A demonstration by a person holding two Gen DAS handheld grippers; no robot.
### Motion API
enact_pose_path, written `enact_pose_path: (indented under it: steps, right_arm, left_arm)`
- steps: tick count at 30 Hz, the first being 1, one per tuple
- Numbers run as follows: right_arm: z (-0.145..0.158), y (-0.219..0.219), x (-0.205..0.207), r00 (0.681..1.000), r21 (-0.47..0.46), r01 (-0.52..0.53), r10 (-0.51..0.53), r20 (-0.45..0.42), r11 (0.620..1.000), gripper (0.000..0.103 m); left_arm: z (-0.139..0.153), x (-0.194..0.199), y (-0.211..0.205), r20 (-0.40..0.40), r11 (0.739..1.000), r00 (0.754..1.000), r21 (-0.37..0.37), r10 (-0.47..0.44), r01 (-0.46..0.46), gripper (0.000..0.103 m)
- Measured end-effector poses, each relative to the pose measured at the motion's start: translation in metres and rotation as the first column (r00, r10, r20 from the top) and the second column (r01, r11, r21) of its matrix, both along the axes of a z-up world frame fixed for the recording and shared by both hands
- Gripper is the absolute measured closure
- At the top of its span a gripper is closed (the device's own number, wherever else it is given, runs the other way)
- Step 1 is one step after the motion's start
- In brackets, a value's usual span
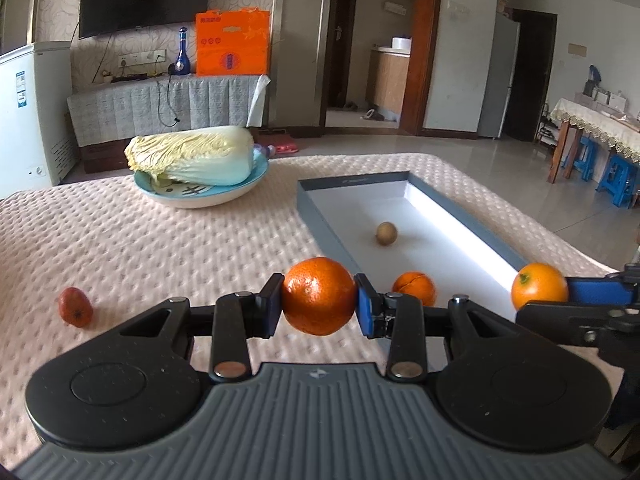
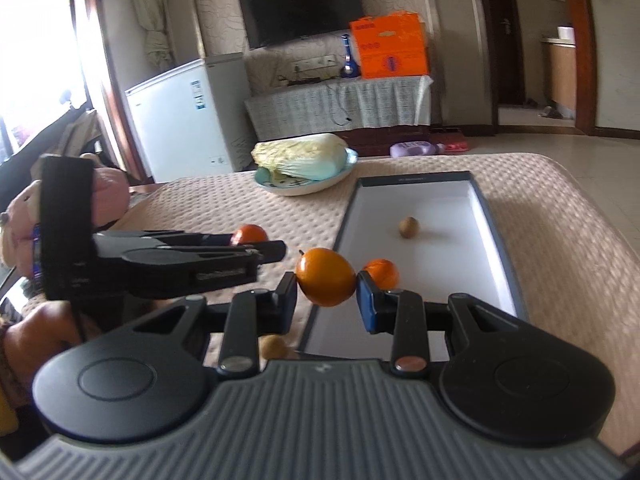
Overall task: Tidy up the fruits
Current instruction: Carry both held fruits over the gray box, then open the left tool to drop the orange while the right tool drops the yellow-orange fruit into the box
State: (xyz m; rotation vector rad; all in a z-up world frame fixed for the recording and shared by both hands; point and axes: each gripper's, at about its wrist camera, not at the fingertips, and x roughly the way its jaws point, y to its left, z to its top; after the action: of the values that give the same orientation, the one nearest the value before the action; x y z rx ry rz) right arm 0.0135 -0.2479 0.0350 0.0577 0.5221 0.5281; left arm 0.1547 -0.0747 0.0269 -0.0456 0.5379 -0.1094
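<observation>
My left gripper is shut on a dimpled tangerine, held above the quilted table just left of the grey-rimmed white box. My right gripper is shut on a smooth orange over the box's near left rim. Inside the box lie a small brown round fruit and another tangerine. A red fruit lies on the table at the left. A small brown fruit sits on the table under my right gripper. Each gripper shows in the other's view.
A napa cabbage lies on a blue-white plate at the table's far side. The table cover is beige and quilted. A pink plush toy sits beyond the left edge. Floor drops off to the right of the box.
</observation>
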Motion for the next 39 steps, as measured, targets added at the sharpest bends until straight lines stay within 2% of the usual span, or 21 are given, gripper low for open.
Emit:
enact_pose_path:
  steps: [8,21,37,39]
  right_arm:
    - [-0.007,-0.001,0.007,0.998,-0.036,0.062,-0.063,-0.029,0.997,0.068]
    - [-0.016,-0.003,0.015,0.992,-0.086,0.075,-0.082,-0.091,0.994,0.068]
    - [-0.026,0.007,0.025,0.988,-0.124,0.037,-0.055,-0.143,0.992,0.068]
    - [-0.026,0.008,0.027,0.988,-0.123,0.037,-0.055,-0.144,0.992,0.068]
  left_arm:
    - [0.002,0.009,-0.007,0.016,0.999,0.999,-0.009,-0.036,0.036,0.06]
    - [-0.004,0.034,-0.031,0.034,0.994,0.994,-0.017,-0.106,0.107,0.06]
    - [-0.037,0.088,-0.06,-0.002,0.988,0.988,0.029,-0.154,0.154,0.06]
    - [-0.041,0.092,-0.061,-0.007,0.988,0.988,0.038,-0.153,0.153,0.057]
